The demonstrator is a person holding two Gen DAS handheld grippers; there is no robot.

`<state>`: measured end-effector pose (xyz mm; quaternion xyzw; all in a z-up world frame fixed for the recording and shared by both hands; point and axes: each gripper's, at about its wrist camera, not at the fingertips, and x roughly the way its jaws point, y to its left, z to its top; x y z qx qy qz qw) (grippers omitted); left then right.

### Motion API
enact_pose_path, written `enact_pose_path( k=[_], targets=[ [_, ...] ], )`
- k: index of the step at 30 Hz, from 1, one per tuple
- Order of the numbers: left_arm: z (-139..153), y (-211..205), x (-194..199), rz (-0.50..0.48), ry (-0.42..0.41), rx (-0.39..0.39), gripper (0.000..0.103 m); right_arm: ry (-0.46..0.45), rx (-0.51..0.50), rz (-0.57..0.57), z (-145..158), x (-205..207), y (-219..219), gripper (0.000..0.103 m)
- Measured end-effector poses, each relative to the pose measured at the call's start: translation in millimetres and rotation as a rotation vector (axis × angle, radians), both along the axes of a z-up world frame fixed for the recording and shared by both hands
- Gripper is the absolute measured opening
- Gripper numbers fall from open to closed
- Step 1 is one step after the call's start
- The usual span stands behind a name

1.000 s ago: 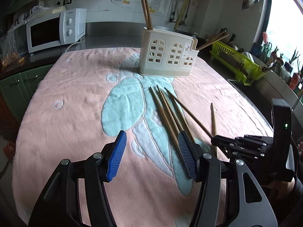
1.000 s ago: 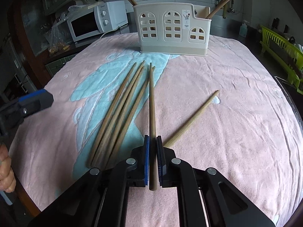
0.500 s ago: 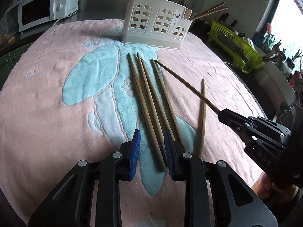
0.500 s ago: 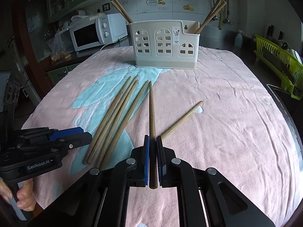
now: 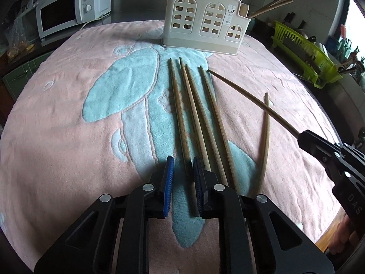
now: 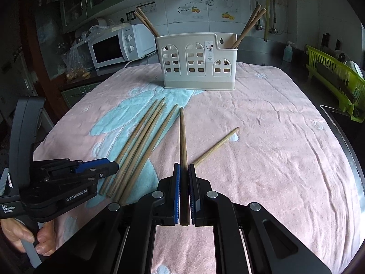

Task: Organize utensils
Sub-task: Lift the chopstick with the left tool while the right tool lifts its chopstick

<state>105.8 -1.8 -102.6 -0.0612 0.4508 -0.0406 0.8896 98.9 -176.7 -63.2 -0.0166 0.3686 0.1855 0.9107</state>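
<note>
**Left tongs about to close on a chopstick, and the neighbour is right there**

Your right tongs [image 6: 184, 194] are pinching one chopstick [image 6: 182, 141] near its thick end, tip pointing toward the cream utensil holder [image 6: 198, 65] at the top centre of the right wrist view. That one is clear of the towel [image 6: 273, 148] and looks ready to drop in.

Your left tongs [image 5: 182, 182] are spread a bit, straddling the butt of the leftmost chopstick [image 5: 180, 118] in the row of four [image 5: 200, 123] lying centre frame. It sits against the right-hand pad, so nothing is clamped yet.

What I'd watch:
- The second stick's butt lies just beside that right pad. Close without centring and you could grab two, or nudge the row askew.
- Pads press into soft towel, so you may snag cloth or roll the stick out of the gap.
- You're gripping at the very end, so the long stick could droop or swing once it's up.
- The holder already has sticks leaning out both ends [image 6: 249, 26]; a new one coming in at an angle could knock them.

Hard to tell: which compartment is free, since the holder's inside is hidden. The lone stick [image 5: 265, 137] at right curves from fisheye. The tabletop under the towel isn't visible.
</note>
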Motion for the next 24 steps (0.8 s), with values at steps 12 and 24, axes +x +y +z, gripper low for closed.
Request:
enact_pose_path(
  k=[12,24],
  targets=[
    [4,-1,6,0.034,-0.025,0.044,0.005,-0.008,0.008,-0.001,2,0,-5,0.007],
    [46,21,-3,0.041,-0.23,-0.033,0.005,-0.09,0.052,-0.012,36,5,-19,0.007]
  ],
)
